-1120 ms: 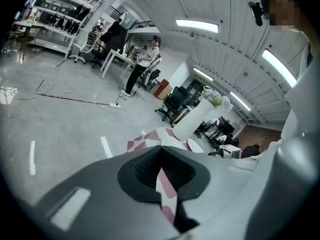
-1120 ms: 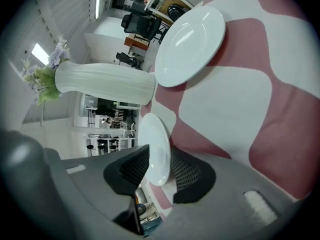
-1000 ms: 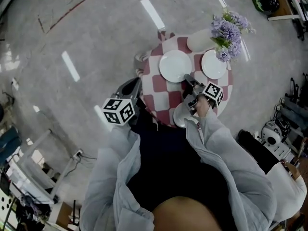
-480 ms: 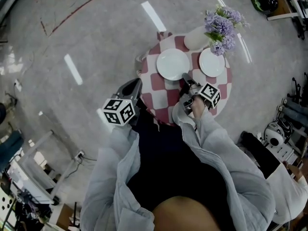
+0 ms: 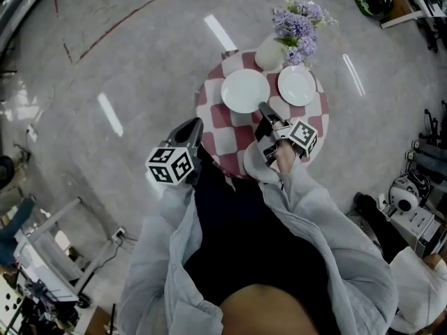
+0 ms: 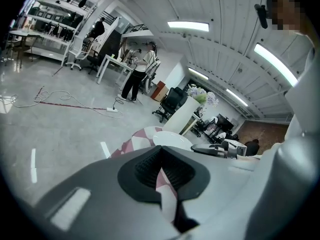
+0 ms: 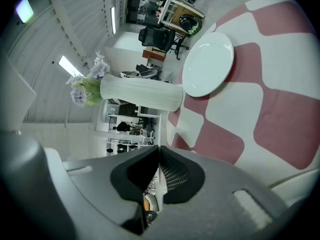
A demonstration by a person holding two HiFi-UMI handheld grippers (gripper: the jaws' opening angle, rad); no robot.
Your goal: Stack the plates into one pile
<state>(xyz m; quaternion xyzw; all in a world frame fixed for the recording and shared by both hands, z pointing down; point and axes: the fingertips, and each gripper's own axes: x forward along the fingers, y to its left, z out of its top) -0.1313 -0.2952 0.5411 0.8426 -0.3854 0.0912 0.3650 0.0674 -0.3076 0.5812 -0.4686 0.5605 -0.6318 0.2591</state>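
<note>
Holding right hand-held gripper (image 7: 159,151) closed, empty, just beside the larger plate (image 5: 245,91) on the counter (image 5: 209,116); left hand-held gripper (image 6: 160,153) also closed. Risking shoving that plate or clipping the vase (image 5: 267,53) near the second plate (image 5: 297,84) when reaching.

**Left gripper closed, plate ahead**

The left gripper (image 6: 161,153) is seen with its ribbed pads pressed together, and nothing is held between them. Beyond its tips a white plate (image 6: 172,140) is laid on a red-and-white checked tablecloth (image 6: 130,141). A tall white vase (image 6: 183,115) of lilac flowers (image 6: 202,97) is stood behind the plate. Far off, a person (image 6: 137,77) is seen at a desk.
</note>
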